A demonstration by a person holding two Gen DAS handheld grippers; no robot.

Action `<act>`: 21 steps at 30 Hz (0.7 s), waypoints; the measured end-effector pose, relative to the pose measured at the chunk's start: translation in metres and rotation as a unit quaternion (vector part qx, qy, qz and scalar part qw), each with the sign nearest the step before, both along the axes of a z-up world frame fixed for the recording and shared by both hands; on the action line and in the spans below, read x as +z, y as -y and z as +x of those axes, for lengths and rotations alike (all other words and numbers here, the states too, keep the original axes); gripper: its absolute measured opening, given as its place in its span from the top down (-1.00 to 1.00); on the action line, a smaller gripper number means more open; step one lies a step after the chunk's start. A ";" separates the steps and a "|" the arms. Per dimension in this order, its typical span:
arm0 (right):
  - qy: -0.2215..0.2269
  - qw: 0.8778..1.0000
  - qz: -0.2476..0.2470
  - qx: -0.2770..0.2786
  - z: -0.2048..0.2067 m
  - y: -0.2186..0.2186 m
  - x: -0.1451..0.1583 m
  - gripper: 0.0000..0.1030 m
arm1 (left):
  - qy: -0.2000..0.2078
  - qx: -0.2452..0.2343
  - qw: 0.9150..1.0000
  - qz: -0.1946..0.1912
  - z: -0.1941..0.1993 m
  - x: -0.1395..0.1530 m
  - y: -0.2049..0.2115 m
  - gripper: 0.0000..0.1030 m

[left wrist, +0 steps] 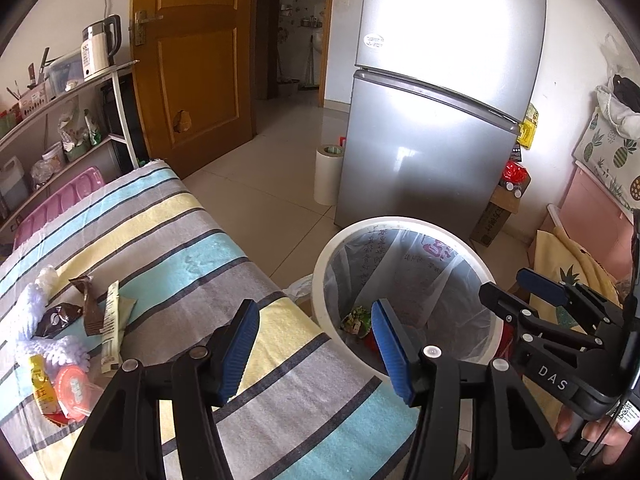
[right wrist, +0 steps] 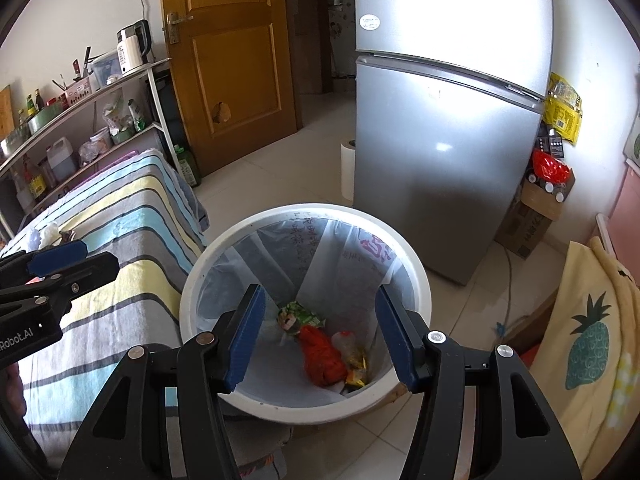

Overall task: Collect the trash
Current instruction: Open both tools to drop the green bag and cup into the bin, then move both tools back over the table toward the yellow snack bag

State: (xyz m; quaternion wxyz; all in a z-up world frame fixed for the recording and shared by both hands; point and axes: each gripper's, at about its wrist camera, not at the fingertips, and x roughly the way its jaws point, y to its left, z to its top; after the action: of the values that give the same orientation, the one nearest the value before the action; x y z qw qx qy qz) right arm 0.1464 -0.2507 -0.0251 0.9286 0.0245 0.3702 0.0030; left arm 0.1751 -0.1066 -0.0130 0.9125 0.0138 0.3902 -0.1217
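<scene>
The silver fridge (right wrist: 448, 120) stands at the far right, with the brown door (right wrist: 236, 52) to its left and a shelf rack (left wrist: 60, 120) along the far left wall. On the left is my table under its striped cloth (left wrist: 180, 248). Just right of the table, on the floor in front of the fridge, sits the white bin (right wrist: 416, 280) with a clear plastic liner.

My right tongs (right wrist: 318, 334) hang over the mouth of the bin, spread wide with nothing between the blue pads. Below them, at the bottom of the liner, lie a red wrapper (right wrist: 322, 356), a green packet (right wrist: 296, 314) and a gold wrapper (right wrist: 356, 364), all touching one another.

My left tongs (left wrist: 316, 344) are spread as well and hold nothing; they sit over the near right edge of the table, beside the bin's rim.

The rest of the trash is on the near left part of the cloth: a long cream sachet (left wrist: 111, 324), brown wrappers (left wrist: 90, 304) just left of it, white crumpled tissue (left wrist: 30, 308), a yellow packet (left wrist: 42, 388) and a small orange-lidded cup (left wrist: 74, 388) nearest me.
</scene>
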 end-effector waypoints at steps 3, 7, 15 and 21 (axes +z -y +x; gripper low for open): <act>0.008 1.000 0.002 0.008 -0.004 -0.009 0.005 -0.13 | 0.003 0.013 1.000 -0.006 -0.007 0.003 -0.014 -0.13; 0.018 1.000 0.005 0.023 -0.007 -0.025 0.012 -0.13 | 0.014 0.033 0.999 0.001 -0.017 0.009 -0.031 -0.13; 0.032 0.998 0.013 0.054 -0.012 -0.057 0.019 -0.13 | 0.028 0.082 0.996 0.005 -0.038 0.019 -0.076 -0.13; 0.037 0.995 0.019 0.093 -0.015 -0.092 0.022 -0.13 | 0.035 0.126 0.991 0.006 -0.057 0.020 -0.118 -0.13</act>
State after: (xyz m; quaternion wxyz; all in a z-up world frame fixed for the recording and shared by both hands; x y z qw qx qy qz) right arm 0.1312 -0.1589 -0.0030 0.9369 0.0071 0.3358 0.0969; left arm 0.1181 0.0112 0.0074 0.9337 -0.0261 0.3570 -0.0029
